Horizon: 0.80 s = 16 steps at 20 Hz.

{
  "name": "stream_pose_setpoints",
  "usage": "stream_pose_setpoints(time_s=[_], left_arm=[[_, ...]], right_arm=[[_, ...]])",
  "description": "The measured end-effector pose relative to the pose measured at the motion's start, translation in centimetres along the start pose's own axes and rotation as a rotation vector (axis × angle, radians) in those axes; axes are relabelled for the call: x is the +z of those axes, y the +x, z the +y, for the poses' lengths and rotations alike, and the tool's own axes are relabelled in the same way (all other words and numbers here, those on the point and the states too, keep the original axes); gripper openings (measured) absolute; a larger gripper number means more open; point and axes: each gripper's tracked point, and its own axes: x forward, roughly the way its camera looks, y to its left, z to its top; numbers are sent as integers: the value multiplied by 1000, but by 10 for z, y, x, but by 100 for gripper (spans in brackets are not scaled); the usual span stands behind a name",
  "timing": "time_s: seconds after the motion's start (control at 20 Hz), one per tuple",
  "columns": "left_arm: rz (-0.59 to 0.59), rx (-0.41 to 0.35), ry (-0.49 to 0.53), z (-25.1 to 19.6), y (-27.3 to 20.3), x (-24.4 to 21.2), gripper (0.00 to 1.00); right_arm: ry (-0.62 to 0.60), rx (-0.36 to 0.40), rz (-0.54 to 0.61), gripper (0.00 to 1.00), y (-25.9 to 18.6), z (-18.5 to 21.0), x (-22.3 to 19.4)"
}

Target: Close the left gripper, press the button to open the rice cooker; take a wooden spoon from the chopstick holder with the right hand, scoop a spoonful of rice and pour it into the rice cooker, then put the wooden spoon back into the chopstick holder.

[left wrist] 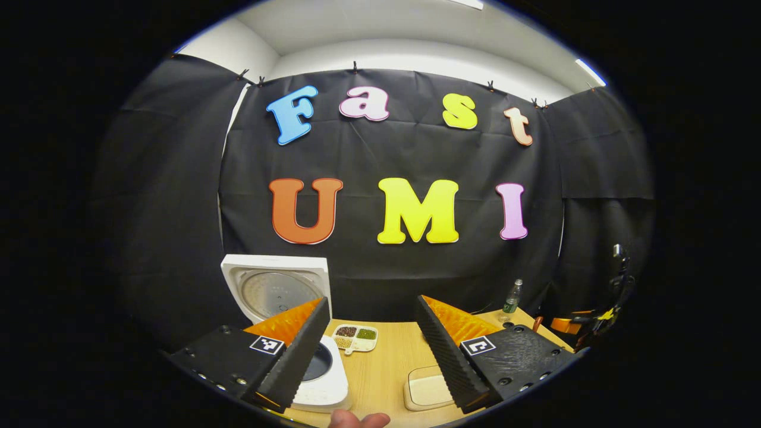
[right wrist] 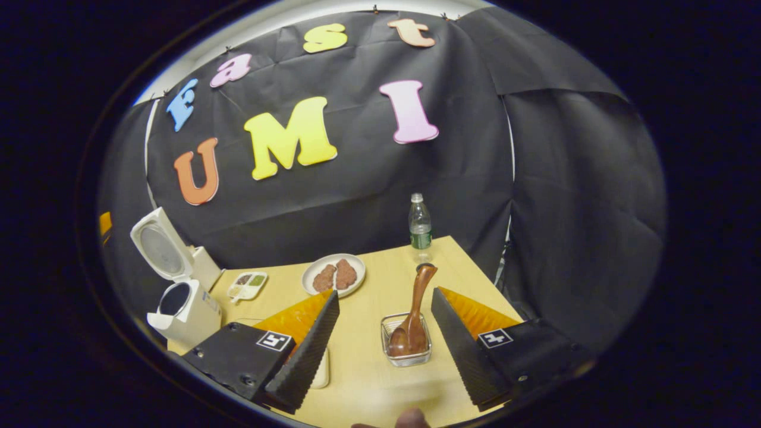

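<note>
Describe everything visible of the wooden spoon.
The wooden spoon is dark brown, glossy wood in one piece. Its bowl end sits down inside a small clear holder on the light wooden table, and its handle rises leaning away from the camera, ending in a curved, hooked tip. It stands ahead of the right gripper, between that gripper's open fingers, and neither finger touches it. A water bottle stands behind it, apart.
</note>
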Motion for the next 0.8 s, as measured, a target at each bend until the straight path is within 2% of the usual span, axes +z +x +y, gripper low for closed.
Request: stream_pose_setpoints(time_s=[0.3, 0.35, 0.4, 0.45, 0.55, 0.6, 0.7, 0.75, 0.8], left_arm=[[46, 22, -6, -14, 25, -8, 93], [52, 29, -4, -14, 27, -10, 93], [57, 36, -3, -14, 28, -11, 93], [58, 43, -3, -13, 31, -10, 93], [71, 55, -4, -14, 34, -13, 93], [79, 63, -3, -14, 35, -16, 93], [87, 78, 1, -12, 35, -19, 92], [93, 85, 5, -11, 35, -20, 92], [98, 91, 10, -11, 35, -22, 92]], right_arm=[[43, 0, 116, 96, 81, -34, -40], [50, 6, 137, 99, 91, -35, -48], [56, 14, 157, 92, 100, -36, -56], [60, 18, 168, 90, 108, -36, -61], [76, 31, 181, 86, 121, -36, -66], [74, 33, 189, 89, 127, -37, -67], [53, 39, 188, 74, 137, -40, -68], [34, 46, 189, 76, 143, -39, -69], [17, 55, 196, 68, 149, -38, -70]])
